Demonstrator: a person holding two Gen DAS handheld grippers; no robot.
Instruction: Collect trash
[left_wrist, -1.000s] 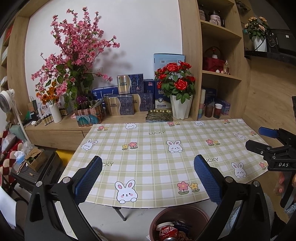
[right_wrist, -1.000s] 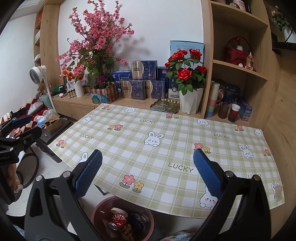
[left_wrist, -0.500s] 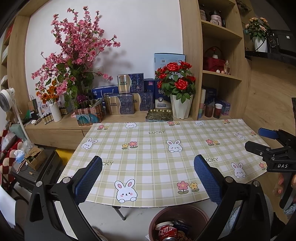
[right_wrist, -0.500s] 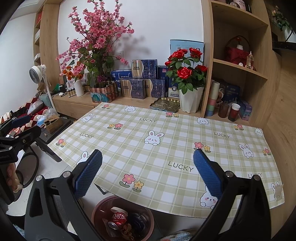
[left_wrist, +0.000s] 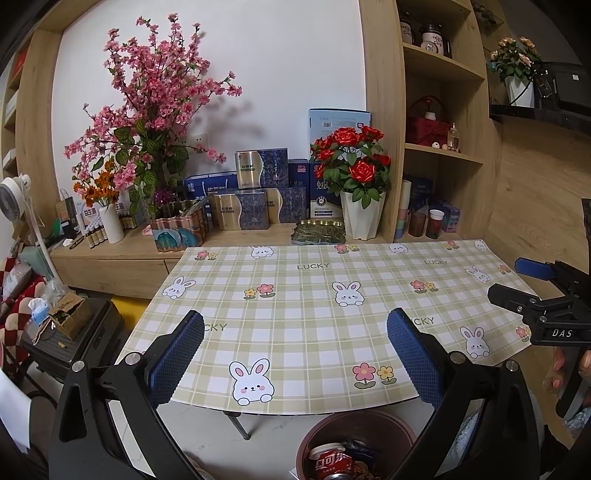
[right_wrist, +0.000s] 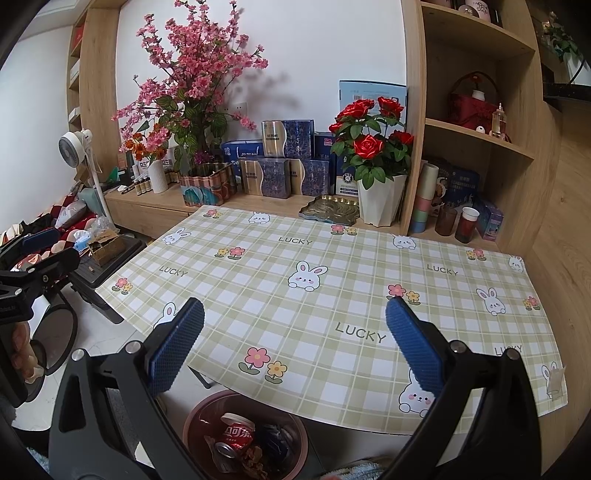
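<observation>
The left gripper (left_wrist: 295, 356) hangs over the near edge of the table (left_wrist: 317, 295) with its 2 blue-padded jaws spread wide and nothing between them. The right gripper (right_wrist: 294, 352) hangs likewise, its 2 jaws spread wide and empty. Each gripper also shows at the side of the other's view.

Below the near edge of the table, on the floor, stands 1 round pinkish-brown bin (right_wrist: 192, 424). In it lies 1 red drinks can (right_wrist: 232, 437), crushed, beside dark and brown scraps too jumbled to count.

The checked cloth bears printed rabbits, flowers and the word LUCKY. At the far edge sit 1 metal tray (left_wrist: 319, 232) and 1 white pot of red roses (left_wrist: 360, 218), with 4 dark blue patterned boxes (left_wrist: 243, 212) to their left. Further left stands 1 tall spray of pink blossom (left_wrist: 162, 96).
</observation>
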